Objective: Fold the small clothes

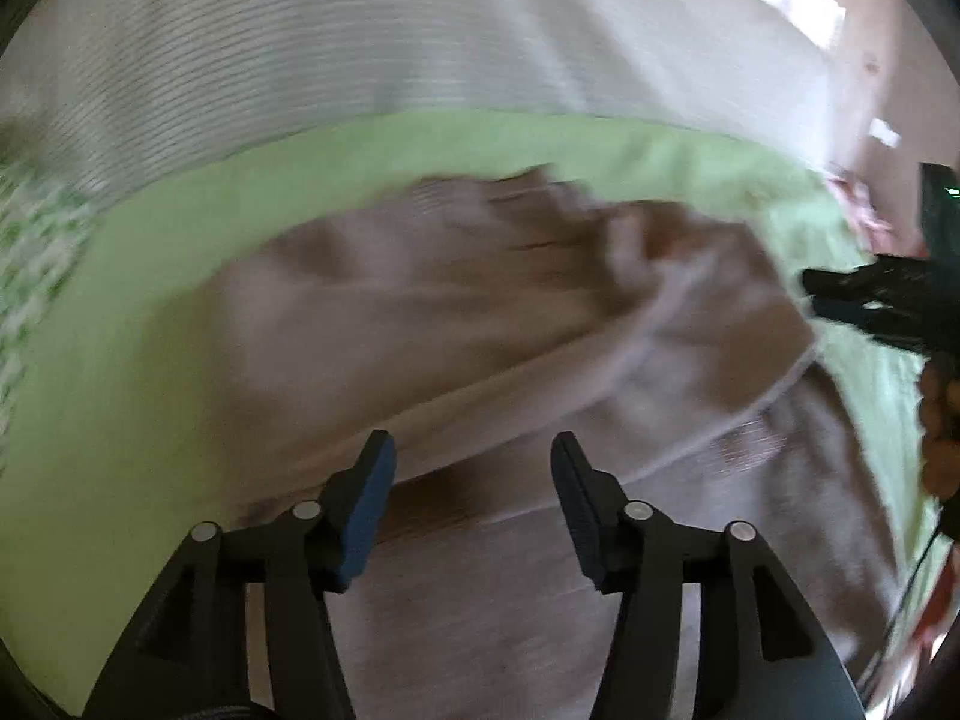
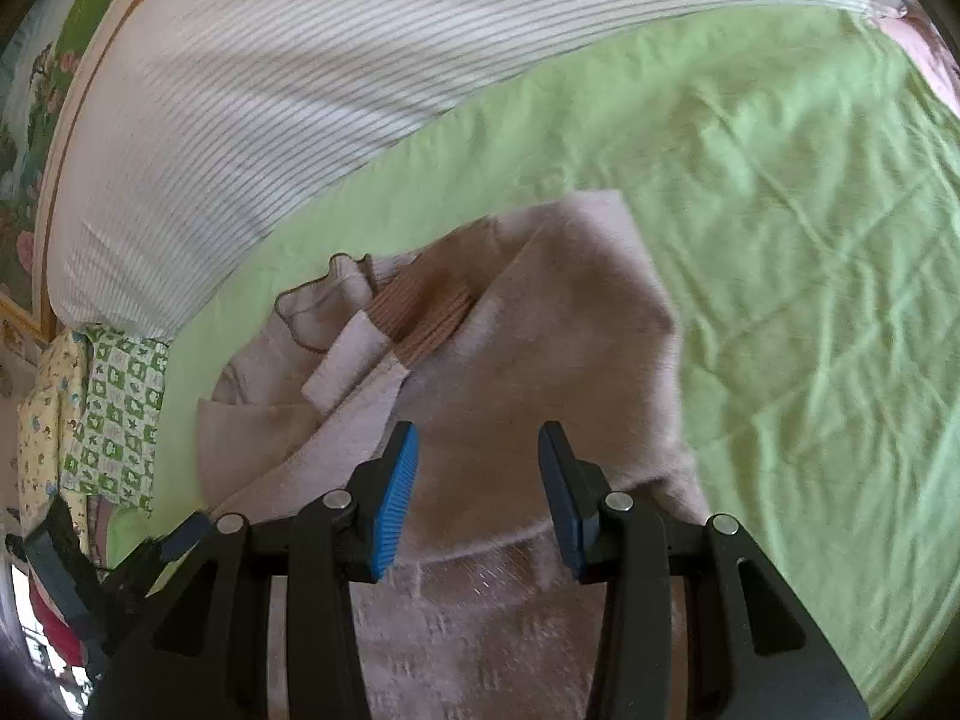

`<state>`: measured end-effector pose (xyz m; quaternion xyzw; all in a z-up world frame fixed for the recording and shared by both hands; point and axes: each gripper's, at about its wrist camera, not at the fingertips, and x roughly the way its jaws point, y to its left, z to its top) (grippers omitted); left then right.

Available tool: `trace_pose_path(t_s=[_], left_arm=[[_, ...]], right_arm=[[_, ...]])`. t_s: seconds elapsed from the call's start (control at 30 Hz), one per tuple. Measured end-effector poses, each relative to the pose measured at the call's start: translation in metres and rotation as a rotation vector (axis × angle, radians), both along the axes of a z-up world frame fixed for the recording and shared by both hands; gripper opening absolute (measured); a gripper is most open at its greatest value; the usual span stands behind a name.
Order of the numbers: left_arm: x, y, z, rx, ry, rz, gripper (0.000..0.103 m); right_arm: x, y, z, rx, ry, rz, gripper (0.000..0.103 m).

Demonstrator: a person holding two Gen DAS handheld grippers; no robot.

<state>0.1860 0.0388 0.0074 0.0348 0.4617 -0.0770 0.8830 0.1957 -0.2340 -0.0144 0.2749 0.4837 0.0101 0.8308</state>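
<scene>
Beige knit fabric fills the middle of both views: a small sweater (image 2: 540, 324) lies on a light green sheet (image 2: 780, 192), partly folded, with a ribbed pinkish collar (image 2: 432, 306) showing at about eleven o'clock from the right gripper (image 2: 477, 468). That gripper hangs over the garment's lower part with its blue-padded jaws parted and nothing pinched between them; whether the pads brush the knit below cannot be told. A ribbed hem band runs under it toward six o'clock. At the sheet's far edge, around twelve o'clock, lies a white striped cover (image 2: 270, 90), and a green-and-white patterned cloth (image 2: 120, 414) sits at nine o'clock beside a yellow printed one.

In the blurred left wrist view, the left gripper (image 1: 474, 480) stands released above the sweater (image 1: 480, 312), jaws spread apart and empty, the knit rumpled toward one o'clock. The other gripper's dark body and a hand (image 1: 939, 420) on it show at three o'clock, at the picture's edge
</scene>
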Motion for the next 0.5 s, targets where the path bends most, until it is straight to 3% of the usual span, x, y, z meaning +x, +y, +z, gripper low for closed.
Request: trace_pose_path(t_s=[0.17, 0.4, 0.43, 0.47, 0.5], left_arm=[[0.011, 0.06, -0.028, 0.077, 0.057, 0.159, 0.056], [0.031, 0.082, -0.063, 0.127, 0.105, 0.26, 0.058], [0.035, 0.082, -0.067, 0.12, 0.11, 0.277, 0.058], [0.038, 0.083, -0.068, 0.112, 0.111, 0.295, 0.055], [0.041, 0.085, -0.068, 0.1, 0.106, 0.323, 0.051]], right_arm=[[0.04, 0.014, -0.017, 0.054, 0.02, 0.025, 0.043], [0.096, 0.026, -0.058, 0.105, 0.123, 0.005, 0.043], [0.1, 0.027, -0.062, 0.114, 0.129, -0.001, 0.036], [0.103, 0.029, -0.063, 0.116, 0.124, 0.001, 0.01], [0.104, 0.031, -0.058, 0.104, 0.118, 0.007, 0.008]])
